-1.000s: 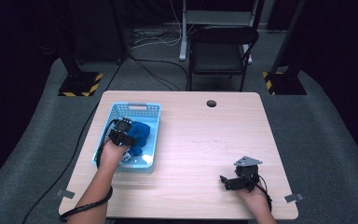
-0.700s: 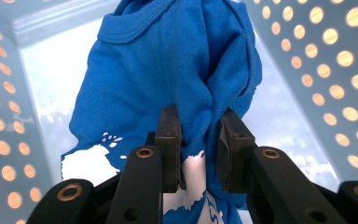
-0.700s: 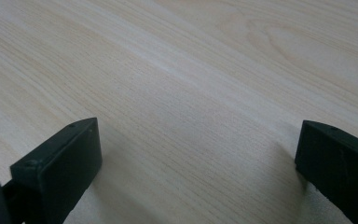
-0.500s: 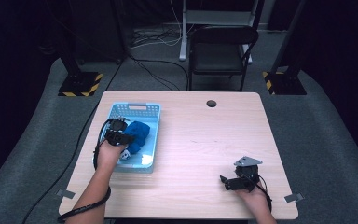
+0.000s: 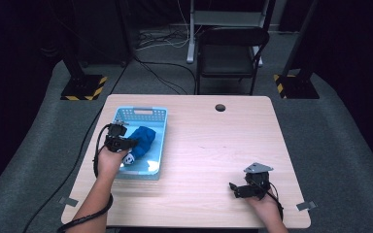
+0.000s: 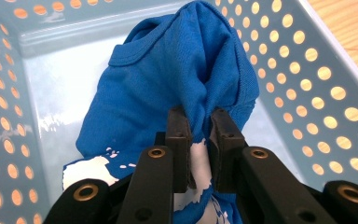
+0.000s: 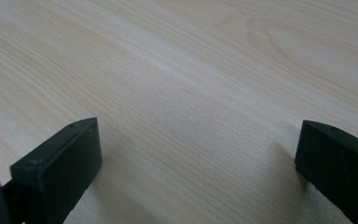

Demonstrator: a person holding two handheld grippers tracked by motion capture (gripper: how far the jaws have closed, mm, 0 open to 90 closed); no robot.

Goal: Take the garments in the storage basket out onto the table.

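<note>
No readable text, label, brand or number appears on anything.

A deep blue shirt (image 6: 168, 88) with a splashy white print lies in a pale blue basket (image 6: 303, 70) dotted with round holes. Both tongs are black. The surface (image 5: 213, 145) is light wood grain; yellow-black stripes mark the stand bases (image 5: 83, 88).

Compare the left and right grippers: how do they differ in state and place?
The left gripper is shut on the blue shirt inside the basket; the right gripper stands open, holding nothing. The left works at the table's left side; the right sits low over bare wood near its front right. Both have black jaws.
</note>
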